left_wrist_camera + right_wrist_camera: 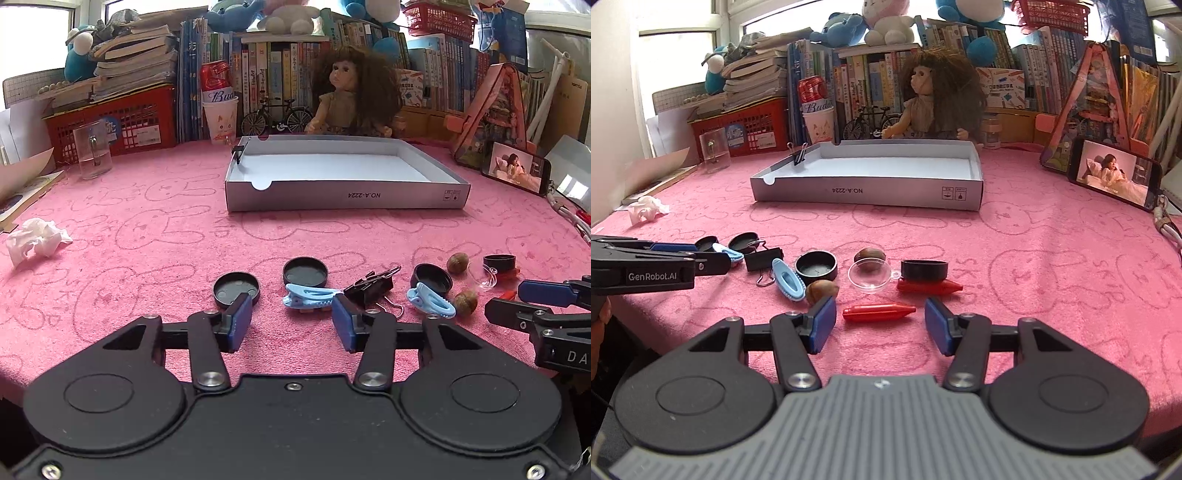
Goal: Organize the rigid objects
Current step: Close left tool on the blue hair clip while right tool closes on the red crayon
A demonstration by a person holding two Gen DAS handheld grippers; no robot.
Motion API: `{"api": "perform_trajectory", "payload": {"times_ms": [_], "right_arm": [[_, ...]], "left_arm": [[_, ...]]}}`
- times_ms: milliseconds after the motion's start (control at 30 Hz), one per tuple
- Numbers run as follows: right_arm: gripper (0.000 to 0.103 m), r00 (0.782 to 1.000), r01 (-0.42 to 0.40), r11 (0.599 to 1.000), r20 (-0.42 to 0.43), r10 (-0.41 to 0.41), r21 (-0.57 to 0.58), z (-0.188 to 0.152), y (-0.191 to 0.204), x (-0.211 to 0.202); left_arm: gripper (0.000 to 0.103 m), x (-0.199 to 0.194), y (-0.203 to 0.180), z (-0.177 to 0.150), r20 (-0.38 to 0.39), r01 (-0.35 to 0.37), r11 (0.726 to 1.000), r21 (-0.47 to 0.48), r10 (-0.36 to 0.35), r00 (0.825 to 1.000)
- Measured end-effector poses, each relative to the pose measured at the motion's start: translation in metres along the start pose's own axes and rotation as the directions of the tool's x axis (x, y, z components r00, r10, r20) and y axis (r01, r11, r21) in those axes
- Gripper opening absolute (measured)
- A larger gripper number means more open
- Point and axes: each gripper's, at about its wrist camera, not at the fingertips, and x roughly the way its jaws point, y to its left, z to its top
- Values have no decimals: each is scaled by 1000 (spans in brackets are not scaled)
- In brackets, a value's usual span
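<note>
Left gripper point(291, 321): jaws wide, nothing between, low over pink cloth point(147, 236). Right gripper point(881, 321): jaws wide too, empty, w/ near red crayon point(879, 312) lying just ahead in the gap line.

Count, all on the near side of the grey box point(347, 197), well apart from it:
- 4 black round caps: cap 1 point(236, 288), cap 2 point(305, 272), cap 3 point(433, 277), cap 4 point(924, 270).
- 2 blue plastic clips: clip A point(312, 296), clip B point(430, 301).
- 2 nuts: far nut point(870, 255), near nut point(822, 290).
- 2 red crayons: near one, plus far crayon point(929, 286).
- 1 clear dome lid point(871, 275).
- 1 black binder clip point(369, 288) loose on cloth; 1 more, small binder clip point(799, 155), pinched on box's left wall.

Surface: pink towel-like cloth w/ bunny outlines. Behind box: doll point(351, 92), model bike point(277, 118), rows of books, red basket point(114, 122), glass mug point(92, 149), beer can in paper cup point(219, 107). Phone point(1115, 175) propped right of box; crumpled tissue point(35, 240) left of it.

Axes: both crayons lie left-right, parallel to box's front wall, tips to the right. Clip A also left-right. Clip B slanted in both views.
</note>
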Motion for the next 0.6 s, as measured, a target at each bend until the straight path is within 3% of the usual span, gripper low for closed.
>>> {"api": "perform_trajectory", "payload": {"times_ms": [400, 600], "right_arm": [[68, 996, 75, 997, 42, -76, 28, -6, 6, -3], [68, 996, 75, 996, 56, -72, -48, -8, 14, -2]], "left_arm": [[50, 10, -21, -1, 40, -65, 998, 27, 64, 997], [50, 13, -22, -2, 54, -80, 997, 23, 79, 995]]}}
